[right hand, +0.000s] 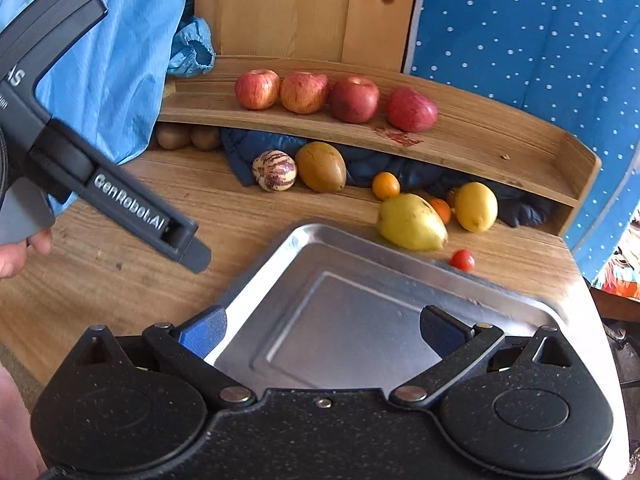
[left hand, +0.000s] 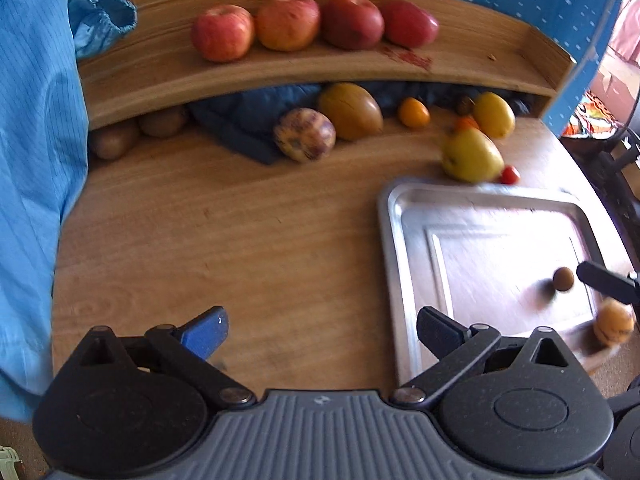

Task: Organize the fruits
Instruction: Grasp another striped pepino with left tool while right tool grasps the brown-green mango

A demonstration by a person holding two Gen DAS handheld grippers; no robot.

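Several red apples (left hand: 288, 22) sit in a row on the raised wooden shelf (left hand: 160, 68). Below it lie a striped melon (left hand: 305, 134), a brown-green fruit (left hand: 351, 111), a small orange (left hand: 414, 112), a lemon (left hand: 494, 114), a yellow pear (left hand: 472, 155) and a cherry tomato (left hand: 509, 175). The steel tray (left hand: 390, 240) holds a small brown fruit (left hand: 563, 279) and a striped orange fruit (left hand: 613, 322). My left gripper (left hand: 322, 332) is open above the bare table, left of the tray. My right gripper (right hand: 322, 330) is open and holds nothing, above the tray (right hand: 260, 268).
Two kiwis (right hand: 188, 136) lie under the shelf's left end beside a dark blue cloth (right hand: 248, 148). A light blue garment (left hand: 36, 160) hangs at the left. A hand (right hand: 16, 252) holds the left tool's handle (right hand: 120, 200). A blue dotted cloth (right hand: 520, 40) backs the right side.
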